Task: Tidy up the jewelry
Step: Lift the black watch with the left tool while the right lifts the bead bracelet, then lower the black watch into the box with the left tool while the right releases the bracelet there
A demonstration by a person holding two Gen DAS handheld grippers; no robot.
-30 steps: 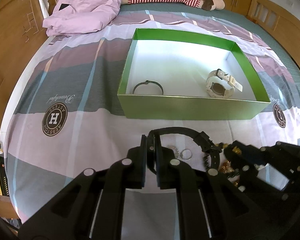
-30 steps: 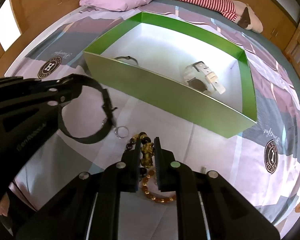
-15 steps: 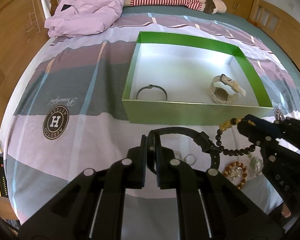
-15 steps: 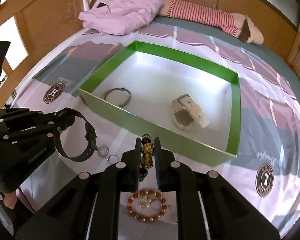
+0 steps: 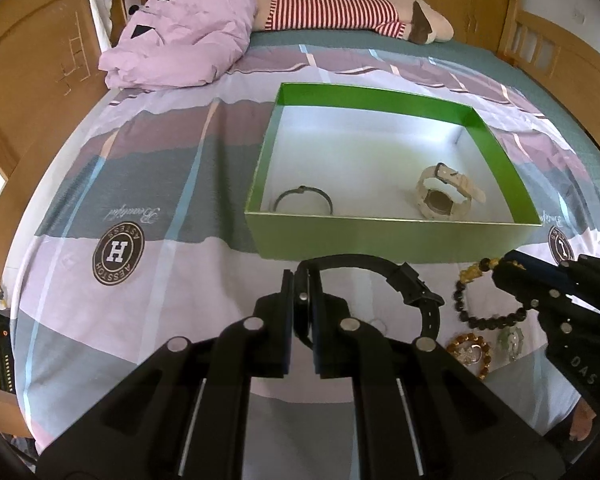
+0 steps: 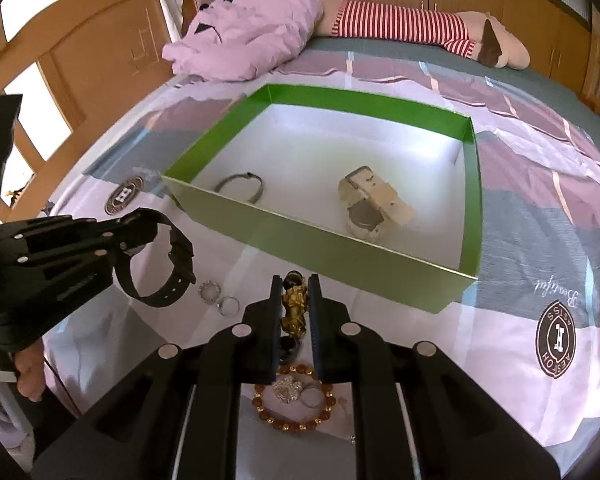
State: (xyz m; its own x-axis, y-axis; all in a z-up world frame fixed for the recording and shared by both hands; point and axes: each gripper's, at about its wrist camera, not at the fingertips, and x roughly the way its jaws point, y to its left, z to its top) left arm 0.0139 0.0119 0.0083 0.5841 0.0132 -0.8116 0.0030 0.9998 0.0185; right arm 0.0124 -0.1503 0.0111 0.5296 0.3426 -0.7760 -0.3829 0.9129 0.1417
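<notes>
My left gripper (image 5: 301,312) clenched on the black watch (image 5: 404,284), my right gripper (image 6: 295,312) grasping the dark bead bracelet (image 5: 484,316), green box (image 5: 380,240) just beyond, white watch (image 5: 444,196) inside.

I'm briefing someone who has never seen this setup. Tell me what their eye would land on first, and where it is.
The bright green box on the bed, holding a cream watch at its right and a thin dark bangle at its left. In front of it, the left gripper pinches a black watch, and the right gripper holds a dark bead bracelet by its gold charm. An amber bead bracelet and rings lie on the sheet.
</notes>
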